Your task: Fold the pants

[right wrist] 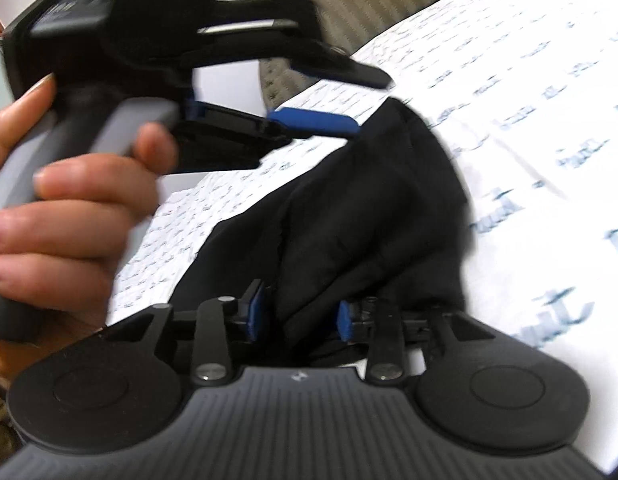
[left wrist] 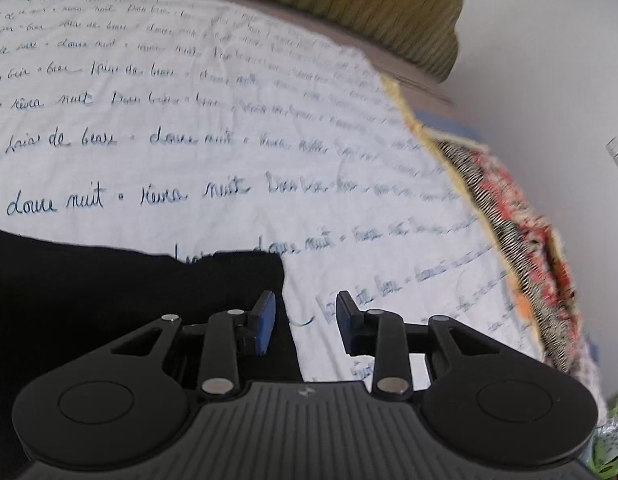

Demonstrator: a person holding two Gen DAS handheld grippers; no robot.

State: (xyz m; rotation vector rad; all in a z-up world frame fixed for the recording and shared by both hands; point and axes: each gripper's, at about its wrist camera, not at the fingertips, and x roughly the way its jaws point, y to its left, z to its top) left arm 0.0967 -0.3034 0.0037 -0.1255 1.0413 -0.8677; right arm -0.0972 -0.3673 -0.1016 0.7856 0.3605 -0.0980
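My left gripper (left wrist: pixel 305 322) stands parted, gripping nothing, at the edge of the one pair of black pants (left wrist: pixel 109 300) on the script-printed sheet (left wrist: pixel 189 140). My right gripper (right wrist: pixel 299 312) is parted, with a pants fold between its pads; contact is blurred. My hand (right wrist: pixel 69 208) is cropped.

Black pants (right wrist: pixel 369 208), soft matte fabric, lie bunched and creased on the bed's white script-printed sheet (left wrist: pixel 229 160). In the left wrist view they (left wrist: pixel 109 300) fill the lower left; a squared corner edge rests flat on the sheet.
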